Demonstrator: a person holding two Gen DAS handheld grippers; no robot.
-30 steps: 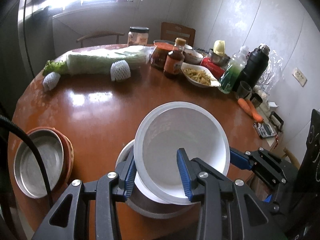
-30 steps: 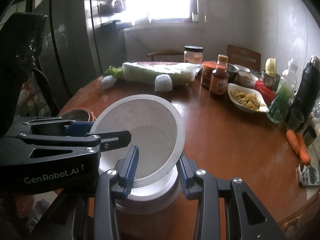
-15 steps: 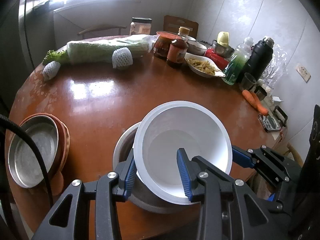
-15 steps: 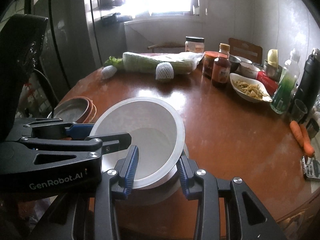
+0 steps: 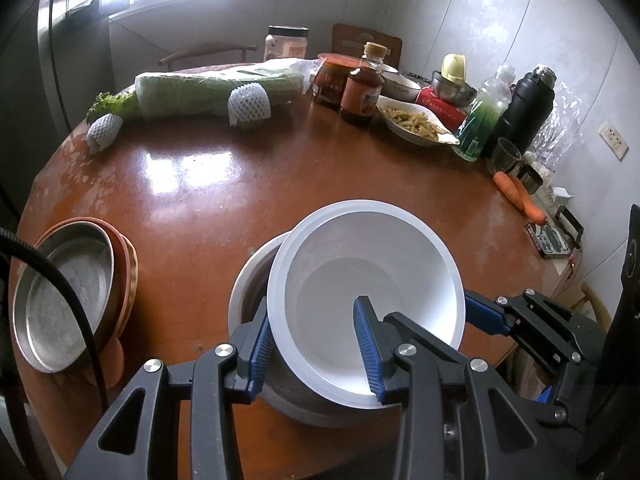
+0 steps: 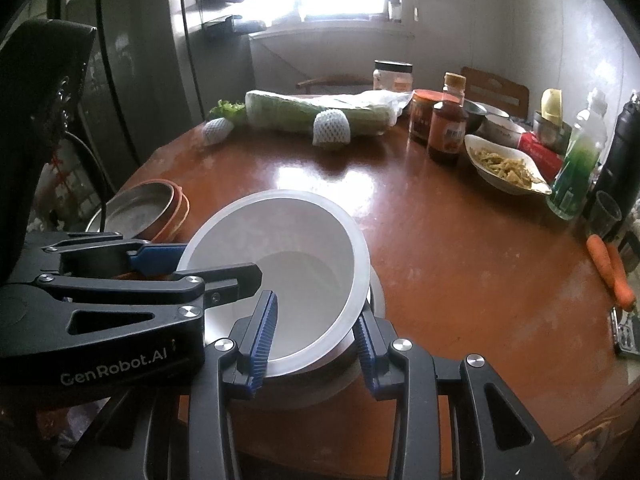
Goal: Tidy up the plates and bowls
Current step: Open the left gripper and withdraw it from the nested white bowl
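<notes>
A white plastic bowl [image 5: 366, 280] hangs just above a larger grey bowl [image 5: 256, 276] on the round brown table [image 5: 224, 204]. My left gripper [image 5: 316, 344] is shut on the white bowl's near-left rim, one finger inside and one outside. My right gripper [image 6: 314, 332] is shut on the opposite rim of the white bowl [image 6: 288, 264], tilting it over the grey bowl [image 6: 352, 376]. A steel plate on orange plates [image 5: 68, 292] sits at the table's left edge, also in the right wrist view [image 6: 140, 208].
At the far side lie a wrapped cabbage [image 5: 216, 88], sauce bottle [image 5: 362, 88], jars, a dish of food [image 5: 416, 124], a green bottle [image 5: 482, 120] and black flask [image 5: 524, 108]. Carrots [image 5: 518, 196] lie at the right edge. Chairs stand behind.
Both grippers have lowered the white bowl toward the grey bowl, and the views have pulled back and down; the plate stack now shows more fully at left.
</notes>
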